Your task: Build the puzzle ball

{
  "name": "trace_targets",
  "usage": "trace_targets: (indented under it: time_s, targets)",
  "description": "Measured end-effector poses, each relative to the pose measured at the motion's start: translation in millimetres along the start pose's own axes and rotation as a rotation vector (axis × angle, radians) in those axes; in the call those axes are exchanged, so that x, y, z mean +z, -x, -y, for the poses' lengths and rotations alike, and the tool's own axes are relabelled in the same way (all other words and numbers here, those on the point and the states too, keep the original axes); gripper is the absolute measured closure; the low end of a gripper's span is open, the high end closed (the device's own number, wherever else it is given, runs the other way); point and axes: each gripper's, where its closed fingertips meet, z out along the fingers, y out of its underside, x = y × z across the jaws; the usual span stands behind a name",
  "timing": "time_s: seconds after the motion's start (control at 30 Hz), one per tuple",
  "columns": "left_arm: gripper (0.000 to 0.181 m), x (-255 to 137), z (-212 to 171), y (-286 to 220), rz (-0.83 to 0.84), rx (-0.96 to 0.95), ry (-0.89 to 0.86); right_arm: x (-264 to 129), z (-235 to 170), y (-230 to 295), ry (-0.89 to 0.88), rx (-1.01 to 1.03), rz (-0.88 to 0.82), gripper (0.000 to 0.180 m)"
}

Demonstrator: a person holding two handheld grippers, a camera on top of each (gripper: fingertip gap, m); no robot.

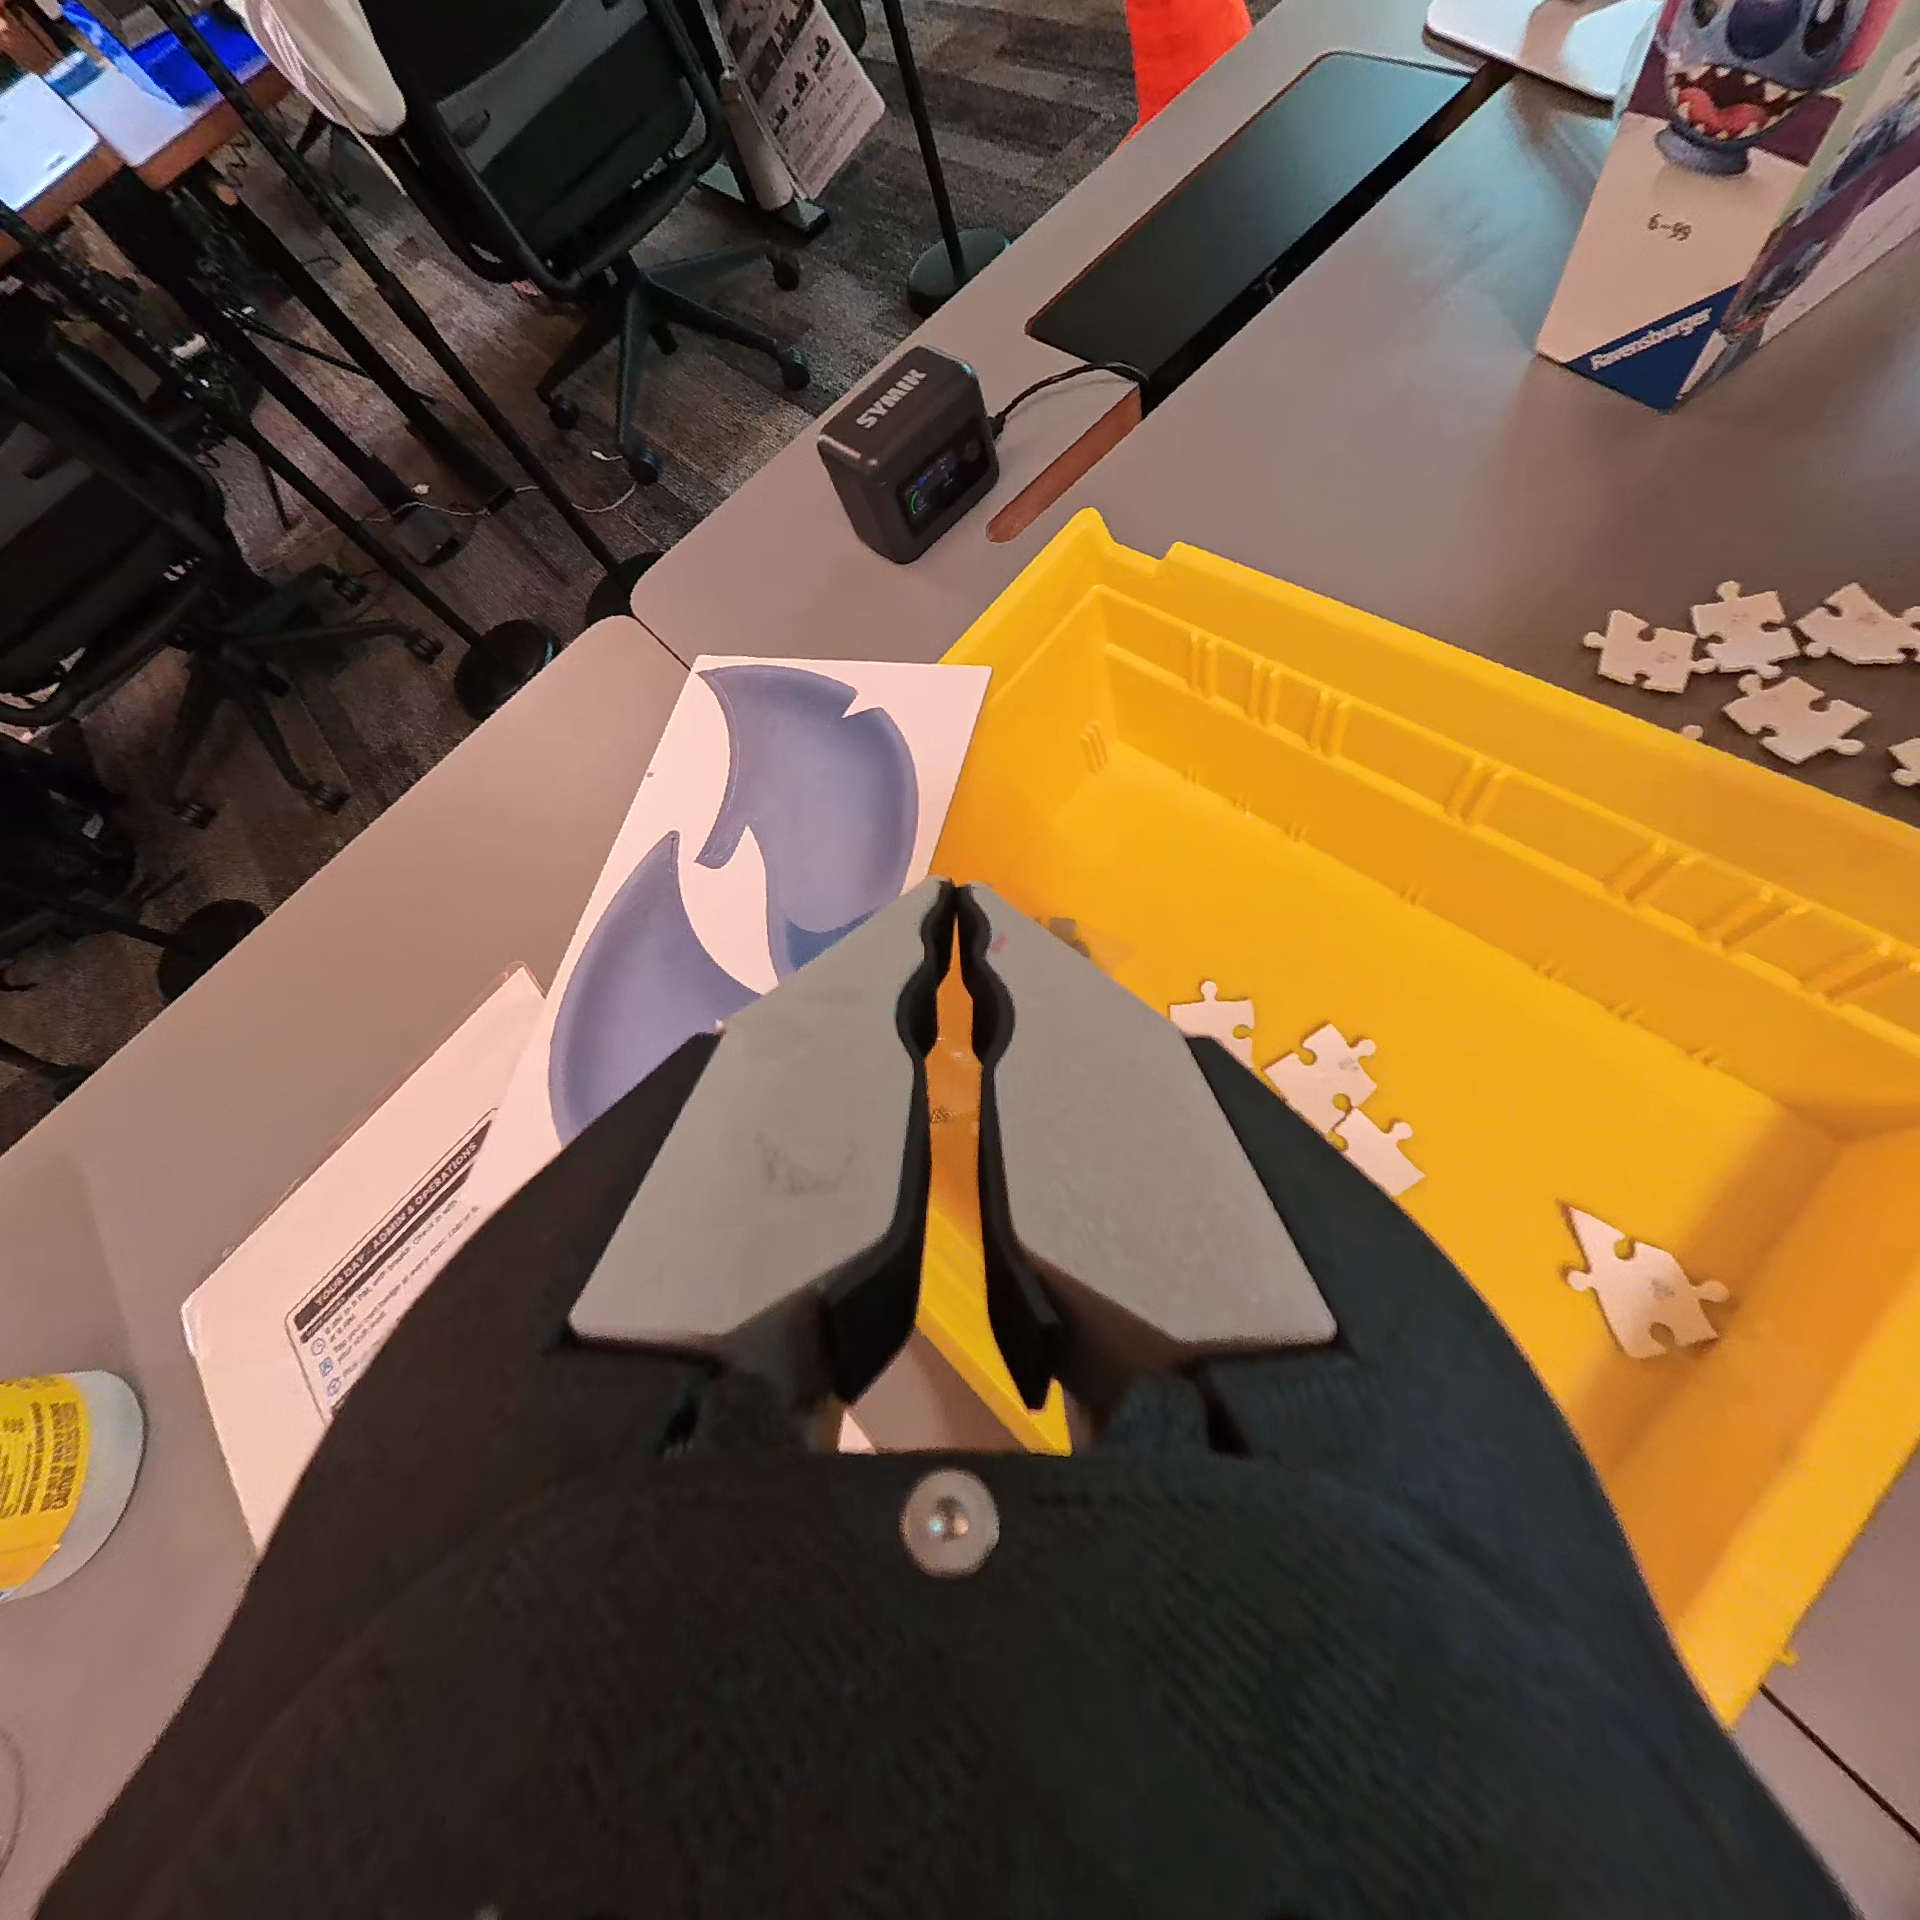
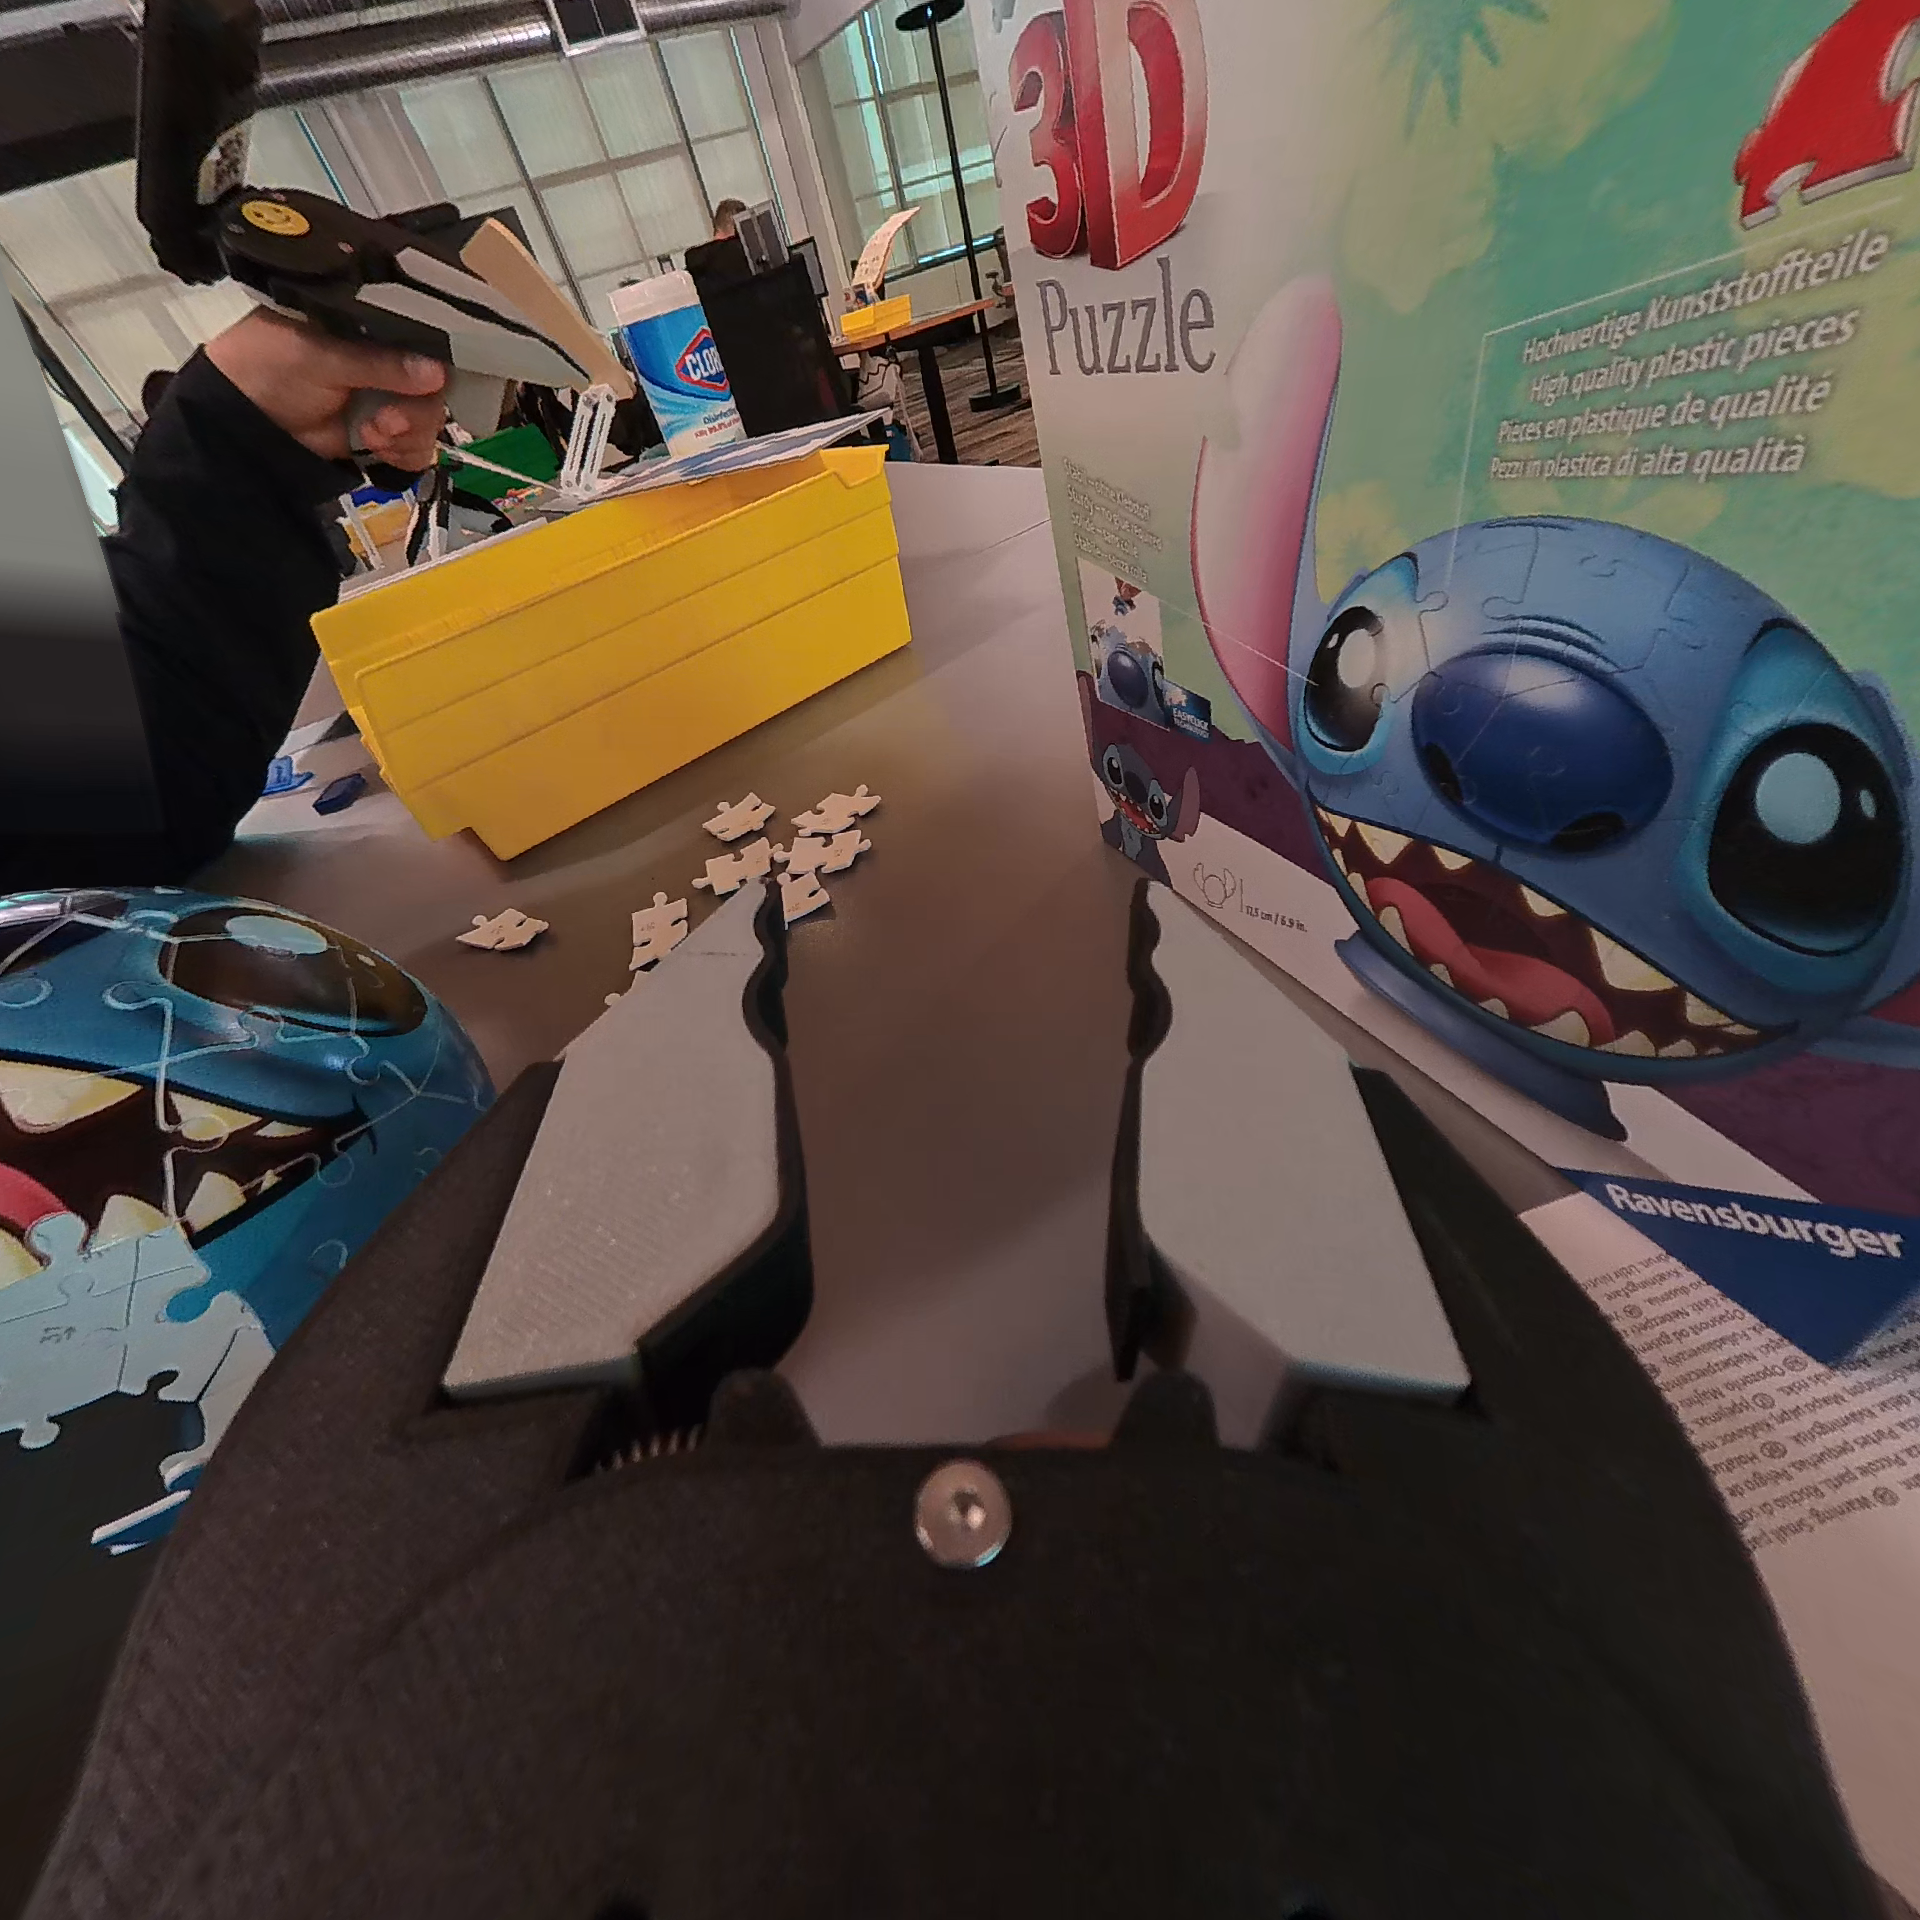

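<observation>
left gripper [image 1: 954,902] clenched, empty, above yellow bin [image 1: 1558,831] | right gripper [image 2: 956,914] released | puzzle ball [image 2: 187,1091] left of it

An open office: desks [image 1: 1351,436], swivel chairs [image 1: 582,187], big windows [image 2: 582,156]

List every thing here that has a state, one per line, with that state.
left gripper: shut, holding nothing, above the bin's edge
right gripper: open, empty, low over the table
yellow bin: open-topped, a few loose pieces inside
puzzle ball: partly assembled
loose puzzle pieces: scattered face down on the table
puzzle box: standing upright
</observation>
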Motion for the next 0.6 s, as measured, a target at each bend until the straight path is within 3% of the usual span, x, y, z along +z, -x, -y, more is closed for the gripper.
trace_targets:
  time_s: [0.17, 0.43, 0.6]
  targets:
    - [0.181, 1, 11, -31, -0.172, -0.045, -0.061, -3, 3, -1, -0.026, -0.003, -0.008, 0.118]
    - [0.181, 8, 8, -56, -0.267, 0.01, -0.039, -5, 6, -3, -0.048, 0.016, -0.012, 0.116]
    - [0.181, 19, -13, -61, -0.278, 0.059, 0.059, -4, 5, -3, -0.04, 0.005, -0.017, 0.116]
